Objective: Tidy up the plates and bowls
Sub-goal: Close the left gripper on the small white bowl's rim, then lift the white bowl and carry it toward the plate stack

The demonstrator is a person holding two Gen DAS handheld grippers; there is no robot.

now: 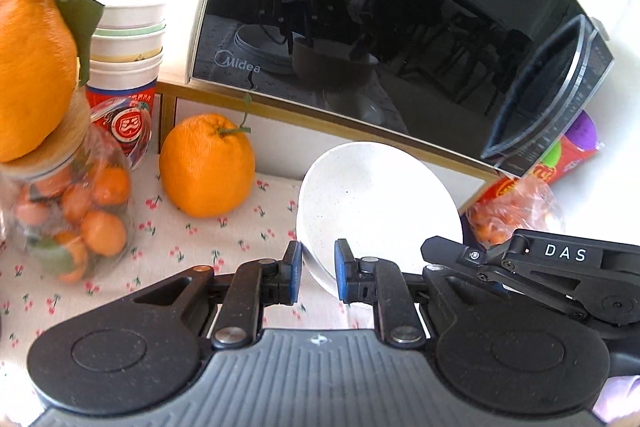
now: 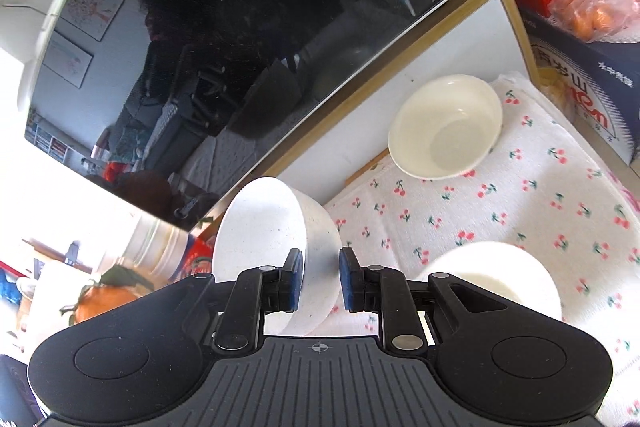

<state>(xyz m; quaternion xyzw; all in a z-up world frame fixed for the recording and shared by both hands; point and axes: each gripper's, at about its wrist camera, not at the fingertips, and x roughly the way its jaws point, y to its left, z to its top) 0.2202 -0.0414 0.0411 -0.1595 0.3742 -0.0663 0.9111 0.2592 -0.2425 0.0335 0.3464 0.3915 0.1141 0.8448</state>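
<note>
A white speckled bowl (image 1: 372, 203) hangs tilted above the cherry-print cloth (image 1: 224, 247). My left gripper (image 1: 319, 267) is shut on its near rim, blue pads on either side of the wall. The right gripper's black body (image 1: 560, 267) reaches in at the bowl's right edge. In the right wrist view my right gripper (image 2: 322, 279) is shut on the wall of the speckled bowl (image 2: 260, 239). A cream bowl (image 2: 446, 127) sits upright on the cloth (image 2: 520, 207) near the cabinet. Another white bowl (image 2: 500, 275) stands close by, partly hidden behind the right finger.
A Midea microwave (image 1: 360, 7) on a gold-edged shelf looms just behind. A large orange (image 1: 206, 167), a jar of small oranges (image 1: 72, 211) with an orange on its lid, and stacked cups (image 1: 128, 39) stand left. A bag of oranges (image 1: 512, 207) and a dark blue box (image 2: 592, 87) crowd the right.
</note>
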